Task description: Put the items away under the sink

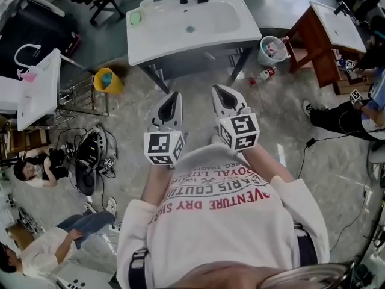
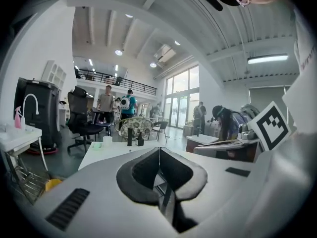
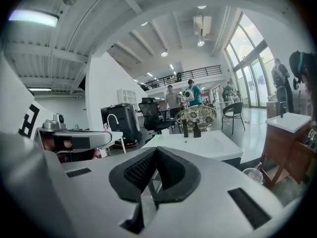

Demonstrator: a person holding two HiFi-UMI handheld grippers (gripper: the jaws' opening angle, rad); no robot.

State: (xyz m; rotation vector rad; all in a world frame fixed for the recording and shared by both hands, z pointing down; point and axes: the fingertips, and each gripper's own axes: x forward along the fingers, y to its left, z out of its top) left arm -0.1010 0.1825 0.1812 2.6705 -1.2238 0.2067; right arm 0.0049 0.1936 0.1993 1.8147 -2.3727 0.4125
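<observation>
A round yellow bucket (image 1: 108,80) sits on the mottled grey floor (image 1: 283,119), left of the sink (image 1: 192,23). The sink is a smooth white rectangular basin on dark metal legs, with a white cup (image 1: 147,5) at its back left corner. Well short of it, by the person's chest, the left gripper (image 1: 174,96) has its dark pointed jaws pressed together on nothing. The right gripper (image 1: 218,90), its pads ribbed, is likewise closed and empty. By the sink's right leg stands a pale round pail (image 1: 272,50), with a small bottle (image 1: 264,74) lying just beside it. Further right is a brown wooden cabinet (image 1: 316,47).
</observation>
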